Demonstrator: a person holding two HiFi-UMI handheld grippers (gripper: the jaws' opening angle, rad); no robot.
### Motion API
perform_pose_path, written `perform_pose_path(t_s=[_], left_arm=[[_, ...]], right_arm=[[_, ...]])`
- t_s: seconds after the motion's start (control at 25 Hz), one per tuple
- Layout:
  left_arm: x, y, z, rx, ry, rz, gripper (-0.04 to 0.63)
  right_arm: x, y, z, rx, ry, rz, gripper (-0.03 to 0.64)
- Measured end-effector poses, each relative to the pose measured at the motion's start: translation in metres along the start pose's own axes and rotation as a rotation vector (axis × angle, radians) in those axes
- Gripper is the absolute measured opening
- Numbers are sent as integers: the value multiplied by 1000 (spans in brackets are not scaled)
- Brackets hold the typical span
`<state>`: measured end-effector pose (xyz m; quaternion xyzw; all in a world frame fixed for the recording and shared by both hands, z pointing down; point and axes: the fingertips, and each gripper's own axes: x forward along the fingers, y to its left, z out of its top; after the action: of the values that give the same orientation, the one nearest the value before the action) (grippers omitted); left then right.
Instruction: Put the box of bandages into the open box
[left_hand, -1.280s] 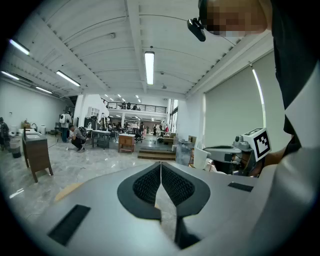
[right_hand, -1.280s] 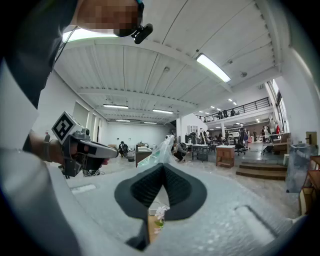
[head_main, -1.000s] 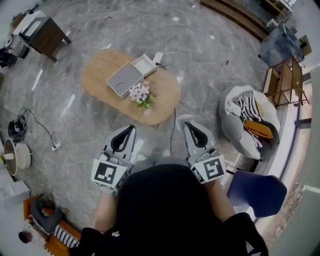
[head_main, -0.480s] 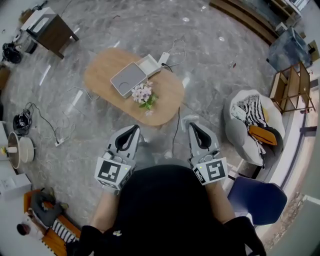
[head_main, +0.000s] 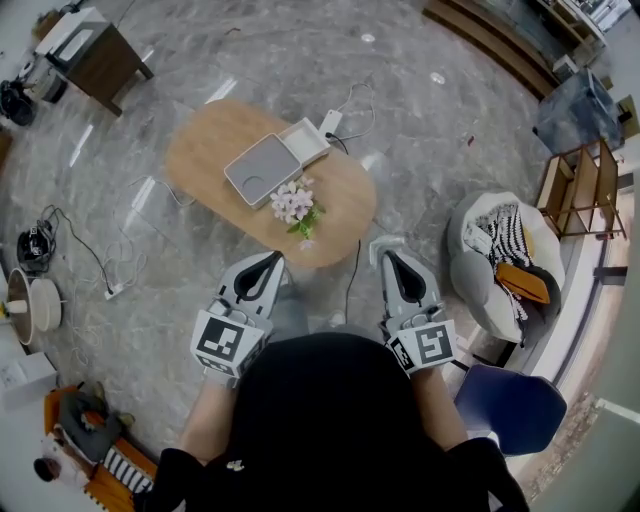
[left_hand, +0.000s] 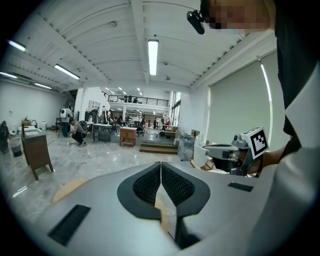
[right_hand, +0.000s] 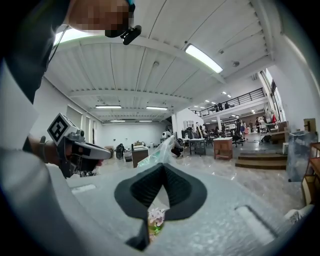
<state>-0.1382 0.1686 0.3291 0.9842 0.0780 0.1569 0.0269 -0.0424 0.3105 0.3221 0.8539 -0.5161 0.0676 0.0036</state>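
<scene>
Currently both claws are empty: left claw (left_hand: 160, 170) w/ jaws pressed together, right claw (right_hand: 162, 172) likewise closed on nothing. Head view shows them held near the person's body, short of an oval wooden table (head_main: 200, 140). On it sit a flat, grey-lined open box (head_main: 262, 168) and a smaller white box (head_main: 308, 140) against its far end. That's prob. the bandages, though no print is legible. Pale flowers (head_main: 295, 203) sit just beside. To do it well: approach, spread one claw wide, square it across the small box's sides.
</scene>
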Motion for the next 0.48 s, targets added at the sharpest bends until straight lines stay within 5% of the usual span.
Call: perform_pose_path(t_s=[0.48], left_arm=[[20, 126, 7, -51, -14, -70, 11]], right_arm=[[116, 23, 12, -15, 42, -79, 0]])
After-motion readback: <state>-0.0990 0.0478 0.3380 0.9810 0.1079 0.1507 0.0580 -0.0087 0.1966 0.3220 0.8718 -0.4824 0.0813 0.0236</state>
